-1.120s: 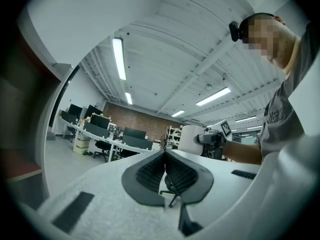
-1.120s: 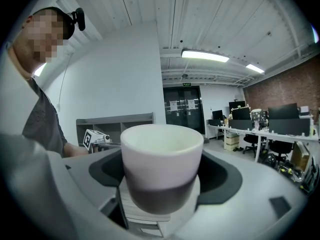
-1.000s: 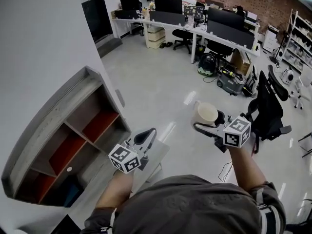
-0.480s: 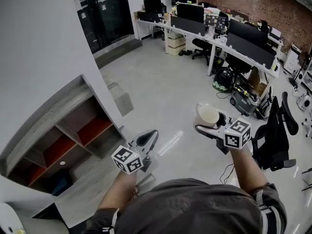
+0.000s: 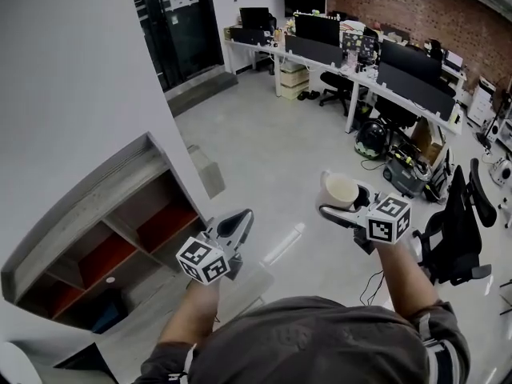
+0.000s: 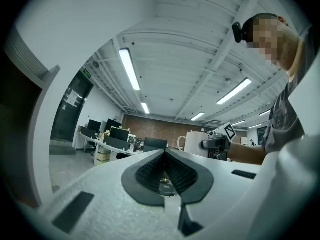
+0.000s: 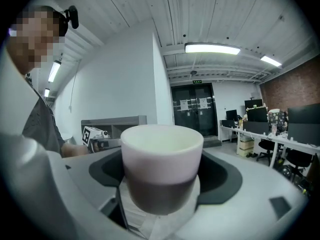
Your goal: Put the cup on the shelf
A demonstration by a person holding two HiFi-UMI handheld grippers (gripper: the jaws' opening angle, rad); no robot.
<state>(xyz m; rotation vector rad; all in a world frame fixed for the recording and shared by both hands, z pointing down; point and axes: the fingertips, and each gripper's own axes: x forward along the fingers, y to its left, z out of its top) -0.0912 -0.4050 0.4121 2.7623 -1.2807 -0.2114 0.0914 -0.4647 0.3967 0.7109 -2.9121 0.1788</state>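
A cream cup (image 5: pixel 340 189) stands upright between the jaws of my right gripper (image 5: pixel 344 204), which is shut on it at chest height over the floor. In the right gripper view the cup (image 7: pixel 161 164) fills the middle, pale above and dark at its base. My left gripper (image 5: pixel 233 228) is shut on nothing, its dark pads (image 6: pixel 150 171) meeting. The grey shelf (image 5: pixel 88 206) with red-lined compartments stands against the white wall at the left, below and left of the left gripper. The cup is well to the right of the shelf.
A white wall (image 5: pixel 64 78) rises behind the shelf. Long desks with monitors (image 5: pixel 360 62) line the back, a black office chair (image 5: pixel 460 230) and bags (image 5: pixel 404 174) stand at the right, and dark doors (image 5: pixel 180 22) lie beyond open grey floor.
The head view has swung a little, so the shelf and desks shift in the frame. Both grippers hold their places, and the cup stays gripped in the right one.
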